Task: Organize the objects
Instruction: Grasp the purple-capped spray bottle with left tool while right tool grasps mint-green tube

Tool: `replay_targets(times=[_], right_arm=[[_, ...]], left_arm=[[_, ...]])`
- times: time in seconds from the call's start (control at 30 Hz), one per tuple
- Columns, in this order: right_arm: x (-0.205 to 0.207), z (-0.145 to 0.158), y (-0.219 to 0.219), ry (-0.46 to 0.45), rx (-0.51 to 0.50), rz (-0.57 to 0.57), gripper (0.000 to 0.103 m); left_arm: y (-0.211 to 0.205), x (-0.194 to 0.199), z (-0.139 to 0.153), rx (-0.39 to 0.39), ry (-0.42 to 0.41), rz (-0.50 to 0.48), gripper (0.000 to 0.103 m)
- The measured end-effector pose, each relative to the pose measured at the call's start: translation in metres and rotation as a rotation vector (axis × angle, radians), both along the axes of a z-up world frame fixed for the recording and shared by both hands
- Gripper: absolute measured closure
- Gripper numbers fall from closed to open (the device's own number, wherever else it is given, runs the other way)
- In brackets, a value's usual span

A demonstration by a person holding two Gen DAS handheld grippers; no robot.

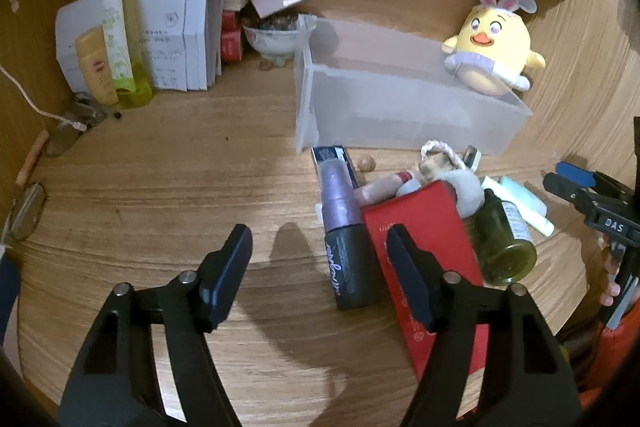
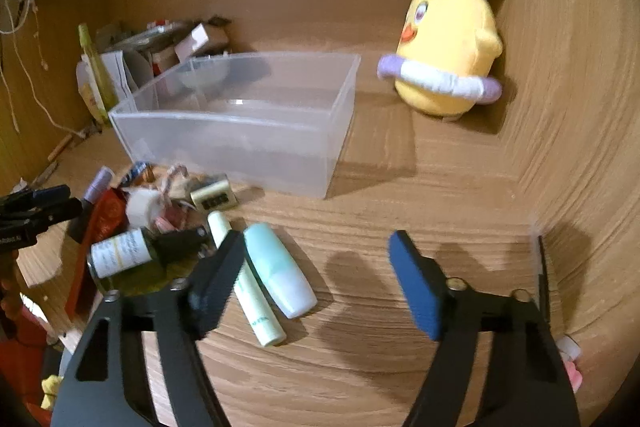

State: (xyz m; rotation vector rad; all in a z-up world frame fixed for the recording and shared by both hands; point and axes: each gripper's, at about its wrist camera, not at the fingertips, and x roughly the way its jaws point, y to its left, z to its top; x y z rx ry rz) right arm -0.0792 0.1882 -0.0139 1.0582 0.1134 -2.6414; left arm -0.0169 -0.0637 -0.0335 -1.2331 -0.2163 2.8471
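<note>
- Left gripper (image 1: 320,247) parted, grasping nothing; purple spray bottle with black cap (image 1: 344,227) lying just right of its gap, long axis pointing toward translucent plastic bin (image 1: 400,99)
- Right gripper (image 2: 316,251) likewise empty

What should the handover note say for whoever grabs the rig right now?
Left gripper: open, empty, above the desk beside the purple spray bottle and red box.
Right gripper: open, empty, over the mint roll-on bottle and pale green tube.
Clear plastic bin: at the back of the desk, nothing visible inside.
Pile in front of the bin: green glass bottle and small items, all loose on the desk.
Yellow plush chick: standing in the corner, right of the bin.
Done: nothing binned yet.
Left: presumably the whole pile goes into the bin.
</note>
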Motion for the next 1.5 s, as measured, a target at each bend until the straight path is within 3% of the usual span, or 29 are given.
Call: replay_targets(times=[0.4,0.53,0.63,0.97,1.5], right_arm=[[-0.008,-0.025,-0.020,-0.076,0.115,0.092,0.058],[-0.012,-0.030,-0.020,-0.096,0.125,0.094,0.073],[-0.012,-0.031,-0.023,-0.096,0.133,0.095,0.080],[-0.007,-0.024,-0.013,-0.048,0.104,0.038,0.080],[0.007,0.042,-0.010,0.155,-0.030,0.030,0.080]], left_arm=[[-0.011,0.000,-0.012,0.028,-0.044,-0.006,0.062],[-0.018,-0.007,-0.014,0.032,-0.052,0.010,0.064],[-0.020,-0.013,-0.015,0.041,-0.049,0.012,0.076],[-0.022,-0.005,-0.007,0.020,0.006,0.047,0.078],[-0.017,0.006,0.053,0.046,0.187,0.065,0.078]])
